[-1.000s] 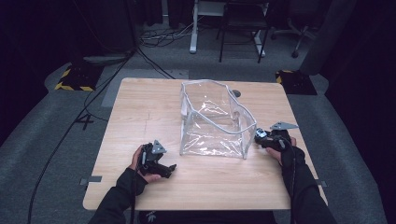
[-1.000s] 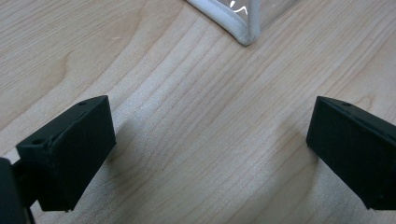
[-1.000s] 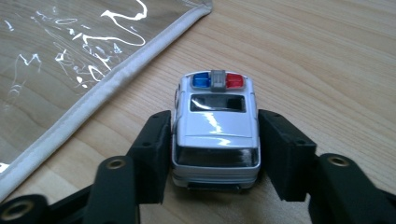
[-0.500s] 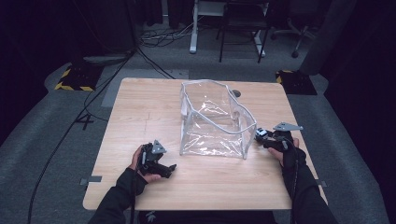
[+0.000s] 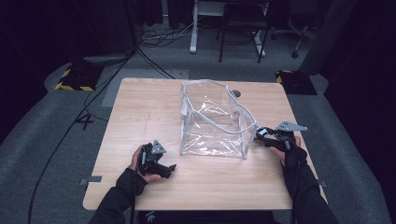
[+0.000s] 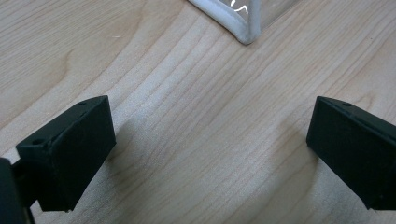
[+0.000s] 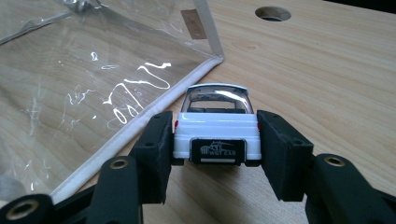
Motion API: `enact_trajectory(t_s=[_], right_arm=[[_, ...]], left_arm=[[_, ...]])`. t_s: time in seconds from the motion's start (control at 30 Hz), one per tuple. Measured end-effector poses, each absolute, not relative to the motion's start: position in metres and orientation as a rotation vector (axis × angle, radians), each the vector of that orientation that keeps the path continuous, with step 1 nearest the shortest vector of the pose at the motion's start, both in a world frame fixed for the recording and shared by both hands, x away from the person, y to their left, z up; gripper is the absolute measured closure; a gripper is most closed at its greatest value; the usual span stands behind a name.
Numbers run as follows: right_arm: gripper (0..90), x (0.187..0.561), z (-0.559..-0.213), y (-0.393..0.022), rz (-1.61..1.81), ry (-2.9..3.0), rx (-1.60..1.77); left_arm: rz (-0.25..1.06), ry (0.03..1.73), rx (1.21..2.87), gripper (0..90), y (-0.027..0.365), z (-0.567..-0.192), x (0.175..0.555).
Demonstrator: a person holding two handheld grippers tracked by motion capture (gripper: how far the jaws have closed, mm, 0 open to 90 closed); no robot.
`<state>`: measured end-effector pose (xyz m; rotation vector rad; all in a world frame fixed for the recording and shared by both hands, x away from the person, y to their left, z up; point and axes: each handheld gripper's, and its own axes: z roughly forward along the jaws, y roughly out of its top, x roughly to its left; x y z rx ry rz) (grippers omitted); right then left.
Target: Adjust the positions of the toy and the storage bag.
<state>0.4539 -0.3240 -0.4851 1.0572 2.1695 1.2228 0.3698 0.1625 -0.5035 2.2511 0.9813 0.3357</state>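
A clear plastic bag (image 5: pixel 215 121) with white piping stands open in the middle of the wooden table (image 5: pixel 140 107). My right gripper (image 5: pixel 267 136) is just off the bag's right side, shut on a small white toy car (image 5: pixel 260 134). In the right gripper view both pads press the sides of the toy car (image 7: pixel 215 122), whose rear faces the camera, and the bag (image 7: pixel 93 84) lies to its left. My left gripper (image 5: pixel 163 169) rests at the front left of the table, open. Between its jaws (image 6: pixel 210 135) there is bare wood, with a bag corner (image 6: pixel 243 23) ahead.
A round cable hole (image 5: pixel 236 93) sits in the table behind the bag, also seen beyond the car (image 7: pixel 272 13). Past the table are dark floor, cables, a desk frame (image 5: pixel 194 28) and chair legs. Bare wood spans the front of the table.
My right gripper has shifted slightly towards the bag's side with the car still in it. My left gripper has not moved.
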Motion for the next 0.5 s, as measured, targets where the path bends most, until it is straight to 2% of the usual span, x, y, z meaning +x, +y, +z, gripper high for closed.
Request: enact_trajectory(t_s=[0.5], right_arm=[[48.3, 0.4511, -0.4767, -0.3252, 1.238, 2.143, 1.053]], left_arm=[[0.334, 0.983, 2.250, 1.4, 0.1625, -0.5035, 0.3695]])
